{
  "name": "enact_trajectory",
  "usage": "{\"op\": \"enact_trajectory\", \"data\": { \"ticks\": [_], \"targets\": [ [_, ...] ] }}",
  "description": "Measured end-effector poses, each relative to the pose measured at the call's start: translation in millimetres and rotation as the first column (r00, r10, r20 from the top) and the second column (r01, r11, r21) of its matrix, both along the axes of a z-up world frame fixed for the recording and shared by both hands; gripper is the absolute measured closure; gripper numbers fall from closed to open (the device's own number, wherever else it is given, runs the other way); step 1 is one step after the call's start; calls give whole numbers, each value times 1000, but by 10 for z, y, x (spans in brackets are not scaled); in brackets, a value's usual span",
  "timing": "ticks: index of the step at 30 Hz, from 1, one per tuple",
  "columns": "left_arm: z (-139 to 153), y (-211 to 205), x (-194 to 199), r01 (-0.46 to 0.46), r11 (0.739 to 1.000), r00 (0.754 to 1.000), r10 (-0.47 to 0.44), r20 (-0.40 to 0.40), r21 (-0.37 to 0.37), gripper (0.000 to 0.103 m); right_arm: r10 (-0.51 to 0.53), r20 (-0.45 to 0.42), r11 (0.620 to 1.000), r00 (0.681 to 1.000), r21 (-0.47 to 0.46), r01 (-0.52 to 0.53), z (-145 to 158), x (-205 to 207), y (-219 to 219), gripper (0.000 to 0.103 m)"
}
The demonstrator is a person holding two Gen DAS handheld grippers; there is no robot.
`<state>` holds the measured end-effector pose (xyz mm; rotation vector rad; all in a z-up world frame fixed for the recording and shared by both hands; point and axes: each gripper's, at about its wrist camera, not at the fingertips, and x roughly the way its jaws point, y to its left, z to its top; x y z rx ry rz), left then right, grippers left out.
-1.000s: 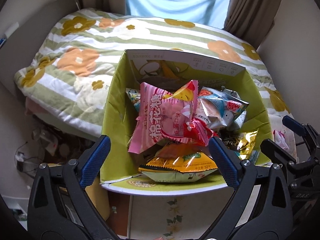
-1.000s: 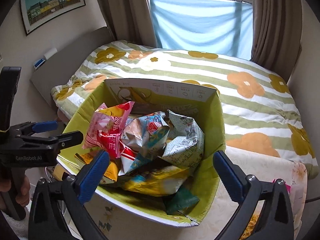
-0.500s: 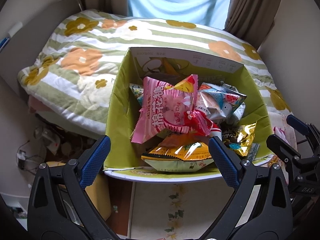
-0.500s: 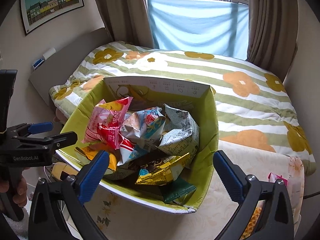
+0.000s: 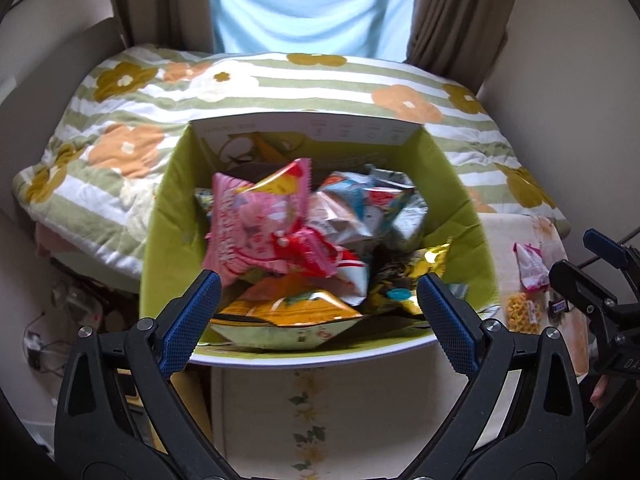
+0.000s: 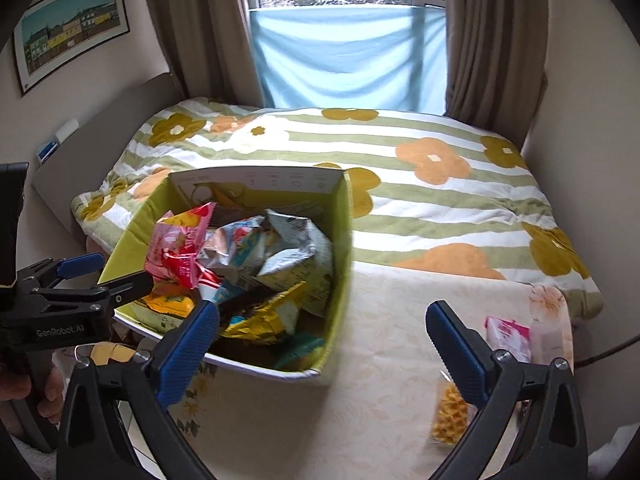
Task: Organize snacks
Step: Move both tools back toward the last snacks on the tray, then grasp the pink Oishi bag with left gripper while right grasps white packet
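1. Behind everything lies a bed (image 6: pixel 400 184) under a green-striped flowered quilt, with brown curtains (image 6: pixel 492 40) and a pale blue cloth over the window.
2. On the cream floral worktop (image 6: pixel 372 360) stands a green box (image 5: pixel 172 216) heaped with snack packets, a pink packet (image 5: pixel 248 228) uppermost.
3. Left hand-held gripper (image 5: pixel 316 308) is held level before the box's near rim, blue-padded fingers (image 5: pixel 188 320) spread wide, gripping nothing.
4. Right hand-held gripper (image 6: pixel 320 344) hangs over the worktop beside the box, likewise released and empty; its left finger overlaps the box's near edge, though contact is hard to judge.
5. Two loose snacks lie right of the box: a small pink pack (image 6: pixel 508 336) and a blurred yellow waffle-like snack (image 6: pixel 450 416).
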<state>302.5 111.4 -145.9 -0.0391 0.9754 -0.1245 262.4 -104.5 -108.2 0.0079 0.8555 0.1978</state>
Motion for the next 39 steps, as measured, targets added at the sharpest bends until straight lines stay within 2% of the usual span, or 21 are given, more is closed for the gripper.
{"op": "enact_trajectory", "data": {
  "ticks": [7, 11, 14, 20, 26, 30, 39],
  "targets": [
    [203, -731, -115, 61, 997, 996, -64, 58, 51, 5, -70, 21, 997, 997, -13, 70, 138, -144, -771, 0],
    [267, -1265, -155, 104, 994, 992, -107, 71, 41, 5, -89, -6, 995, 996, -48, 88, 189, -130, -1298, 0],
    [270, -1642, -171, 142, 989, 987, -144, 66, 29, 5, -117, 5, 990, 993, -78, 117, 197, -159, -1673, 0],
    [155, -2369, -146, 185, 983, 982, -185, 25, 10, 5, -165, -34, 985, 986, -55, 163, 25, -196, -2391, 0],
    [-92, -2973, -12, 209, 977, 976, -210, -50, -32, 5, -165, -93, 985, 982, -58, 160, -291, -178, -2790, 0],
    [-354, -3348, 102, 253, 966, 958, -257, -127, -49, 5, -153, -121, 986, 981, -78, 145, -517, -160, -2925, 0],
    [-1137, -3972, 446, 351, 933, 883, -356, -306, -74, 5, -115, -155, 987, 981, -128, 95, -1046, -77, -2971, 0]
  ]
}}
